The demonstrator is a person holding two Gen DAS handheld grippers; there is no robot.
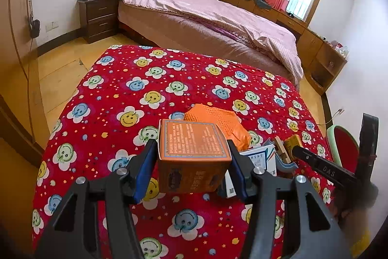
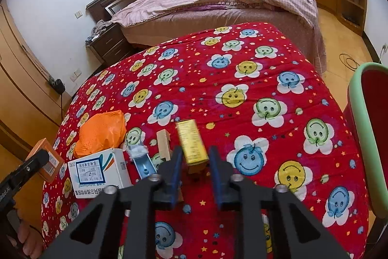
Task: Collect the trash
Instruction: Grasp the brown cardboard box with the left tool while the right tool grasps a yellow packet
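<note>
My left gripper [image 1: 191, 154] is shut on an orange box [image 1: 192, 149] and holds it a little above the red smiley-flower cloth [image 1: 121, 94]; the box also shows at the left edge of the right wrist view [image 2: 47, 159]. My right gripper [image 2: 194, 157] is shut on a small gold box [image 2: 192, 142], slightly blurred; it also shows in the left wrist view [image 1: 293, 141]. An orange bag [image 2: 101, 130], a white and blue box [image 2: 97, 171], a wooden block [image 2: 163, 142] and a small blue scoop-like piece [image 2: 143, 162] lie on the cloth.
A green-rimmed red bin [image 2: 363, 137] stands at the right edge of the cloth-covered surface. A bed with a pink blanket [image 1: 206, 6] is beyond, with a nightstand [image 1: 99, 16] and wooden cabinets [image 1: 315, 47] along the walls.
</note>
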